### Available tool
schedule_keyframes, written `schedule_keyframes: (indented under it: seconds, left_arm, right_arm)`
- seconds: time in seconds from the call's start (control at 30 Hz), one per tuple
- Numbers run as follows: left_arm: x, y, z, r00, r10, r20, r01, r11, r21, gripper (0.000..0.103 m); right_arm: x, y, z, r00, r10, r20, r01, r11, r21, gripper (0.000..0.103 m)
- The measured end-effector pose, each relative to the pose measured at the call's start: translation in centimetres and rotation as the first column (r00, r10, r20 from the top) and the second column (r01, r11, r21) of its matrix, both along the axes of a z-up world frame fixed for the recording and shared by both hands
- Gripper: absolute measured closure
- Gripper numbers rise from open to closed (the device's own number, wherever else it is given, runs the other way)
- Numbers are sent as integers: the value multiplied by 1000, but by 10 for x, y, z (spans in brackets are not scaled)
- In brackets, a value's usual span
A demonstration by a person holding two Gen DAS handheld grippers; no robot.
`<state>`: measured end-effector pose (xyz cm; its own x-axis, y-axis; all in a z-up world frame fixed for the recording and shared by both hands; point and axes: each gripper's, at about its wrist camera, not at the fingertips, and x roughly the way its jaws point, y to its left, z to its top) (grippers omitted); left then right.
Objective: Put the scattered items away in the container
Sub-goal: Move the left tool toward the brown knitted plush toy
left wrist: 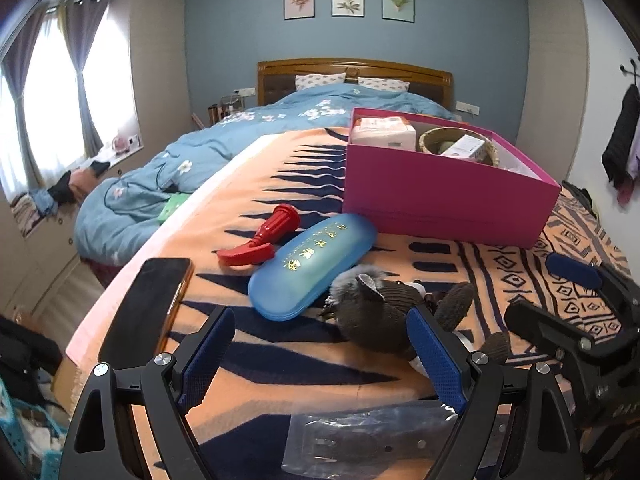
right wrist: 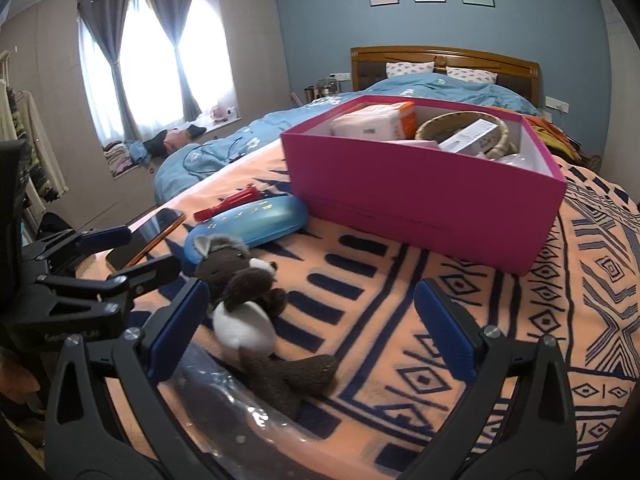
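Five loose things lie on the orange and navy patterned blanket [left wrist: 400,208] that covers the foot of the bed: a brown and white plush animal [right wrist: 248,300], a glossy blue oval glasses case [left wrist: 312,264], a red plastic handled tool [left wrist: 264,240], a black phone with an orange edge [left wrist: 148,308] and a clear plastic bag holding a dark strap [left wrist: 360,440]. The open pink cardboard box [left wrist: 444,196] stands beyond them on the blanket, the glasses case just in front of its near left corner; inside it are a white packet, a woven basket and a white carton. The left gripper [left wrist: 320,356] hangs with its blue-padded fingers wide apart and empty, the plush animal just beyond its right finger. The right gripper [right wrist: 316,324] is likewise spread and empty, the plush animal lying beside its left finger.
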<state>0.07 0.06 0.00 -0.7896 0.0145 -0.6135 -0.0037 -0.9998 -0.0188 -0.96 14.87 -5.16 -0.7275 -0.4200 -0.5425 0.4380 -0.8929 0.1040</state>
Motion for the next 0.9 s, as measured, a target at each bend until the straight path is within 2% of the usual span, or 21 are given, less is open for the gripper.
schedule_keyframes:
  seconds: [0.17, 0.2, 0.23, 0.37, 0.9]
  left_arm:
    - [4, 3, -1, 1000, 8, -5, -8, 1000, -22, 13]
    - [6, 3, -1, 1000, 11, -5, -11, 1000, -15, 13]
    - [4, -7, -1, 1000, 20, 5, -20, 1000, 22, 13]
    - [-2, -6, -3, 999, 32, 30, -32, 999, -6, 13]
    - [-4, -7, -10, 998, 38, 48, -37, 999, -13, 13]
  right_arm:
    - [3, -2, 0, 1000, 7, 12, -7, 1000, 2, 0]
    - [4, -3, 0, 1000, 9, 14, -9, 1000, 3, 0]
    - [4, -3, 1, 1000, 10, 16, -10, 1000, 3, 0]
    - [4, -11, -2, 999, 30, 10, -30, 999, -14, 0]
    - [9, -21, -10, 998, 54, 21, -53, 998, -16, 0]
